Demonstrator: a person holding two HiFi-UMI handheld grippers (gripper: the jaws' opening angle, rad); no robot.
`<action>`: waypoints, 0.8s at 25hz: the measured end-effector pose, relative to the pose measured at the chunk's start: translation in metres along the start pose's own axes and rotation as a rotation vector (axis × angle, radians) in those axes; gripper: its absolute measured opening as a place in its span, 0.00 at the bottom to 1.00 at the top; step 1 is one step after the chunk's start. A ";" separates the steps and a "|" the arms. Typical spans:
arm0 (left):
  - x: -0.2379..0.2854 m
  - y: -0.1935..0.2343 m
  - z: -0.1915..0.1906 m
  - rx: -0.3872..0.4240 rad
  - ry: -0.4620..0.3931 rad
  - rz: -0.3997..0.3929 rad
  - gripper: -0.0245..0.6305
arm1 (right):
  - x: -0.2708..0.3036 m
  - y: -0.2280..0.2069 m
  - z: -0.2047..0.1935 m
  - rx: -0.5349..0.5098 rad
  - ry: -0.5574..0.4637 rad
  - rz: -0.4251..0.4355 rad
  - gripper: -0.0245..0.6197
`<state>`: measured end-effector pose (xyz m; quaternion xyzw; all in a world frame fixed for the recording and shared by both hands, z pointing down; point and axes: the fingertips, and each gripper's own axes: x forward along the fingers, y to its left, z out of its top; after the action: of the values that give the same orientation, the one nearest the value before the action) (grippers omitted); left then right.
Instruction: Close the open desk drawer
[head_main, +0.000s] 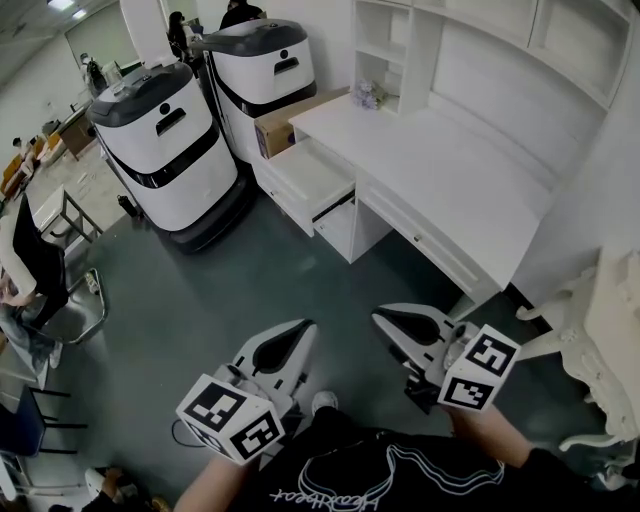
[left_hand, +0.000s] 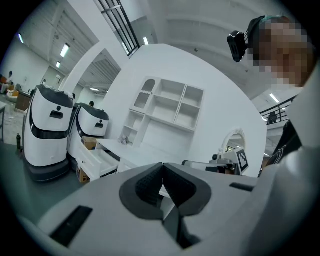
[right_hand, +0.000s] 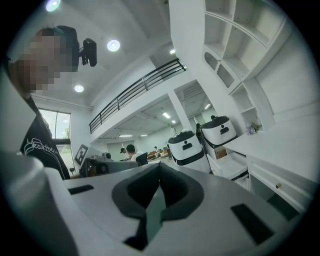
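While drawer sits pulled out at end of white desk by cardboard box, left claw and right claw both pinched together, empty, well apart from it.

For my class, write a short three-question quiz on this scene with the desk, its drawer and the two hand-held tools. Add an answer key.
1. True or false: the desk drawer is already pushed fully in.
2. What sits beside the desk, just beyond the drawer? A) a red bucket B) a cardboard box C) a ladder
3. Fill in: the left tool and the right tool each have their jaws ____, holding nothing.
Key: 1 false; 2 B; 3 shut.
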<state>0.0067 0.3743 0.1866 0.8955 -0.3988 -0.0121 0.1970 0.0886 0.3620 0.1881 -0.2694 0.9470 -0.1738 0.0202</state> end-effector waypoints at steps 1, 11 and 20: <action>0.004 0.009 0.002 -0.004 0.006 -0.001 0.04 | 0.009 -0.005 0.000 0.004 0.005 -0.002 0.05; 0.034 0.100 0.039 -0.018 0.013 -0.022 0.04 | 0.098 -0.044 0.023 0.005 0.016 -0.016 0.05; 0.037 0.144 0.053 -0.002 0.011 -0.013 0.04 | 0.139 -0.056 0.027 -0.006 0.023 -0.015 0.05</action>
<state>-0.0797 0.2423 0.1954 0.8979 -0.3920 -0.0087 0.2002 0.0016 0.2372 0.1893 -0.2744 0.9457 -0.1741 0.0071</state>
